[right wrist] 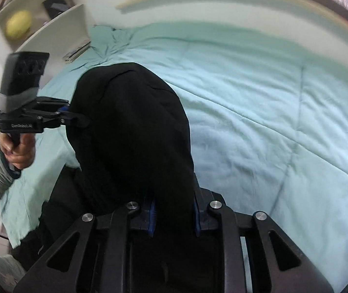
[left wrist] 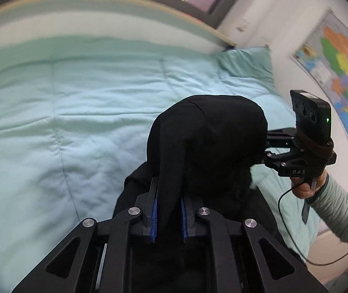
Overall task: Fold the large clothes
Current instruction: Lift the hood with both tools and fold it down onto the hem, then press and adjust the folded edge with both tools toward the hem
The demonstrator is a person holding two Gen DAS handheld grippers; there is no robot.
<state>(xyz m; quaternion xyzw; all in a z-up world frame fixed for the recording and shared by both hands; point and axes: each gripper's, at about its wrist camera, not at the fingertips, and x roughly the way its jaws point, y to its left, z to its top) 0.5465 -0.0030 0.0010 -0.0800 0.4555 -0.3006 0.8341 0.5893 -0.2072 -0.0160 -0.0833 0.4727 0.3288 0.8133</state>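
Note:
A black garment point(left wrist: 210, 141) hangs bunched in the air between both grippers above the bed; it also fills the middle of the right wrist view point(right wrist: 130, 131). My left gripper point(left wrist: 169, 217) is shut on a fold of it, its blue pads point(left wrist: 154, 219) pressed on the cloth. It also shows in the right wrist view point(right wrist: 78, 119), biting the cloth's left edge. My right gripper point(right wrist: 174, 217) is shut on the garment too, and shows in the left wrist view point(left wrist: 264, 151) at the cloth's right edge. The garment's lower part drapes down out of sight.
A bed with a light teal comforter point(left wrist: 76, 112) lies below and ahead. A teal pillow point(left wrist: 247, 63) is at its far right. A wall map point(left wrist: 339, 73) hangs on the right. White shelves point(right wrist: 42, 19) stand beside the bed's other end.

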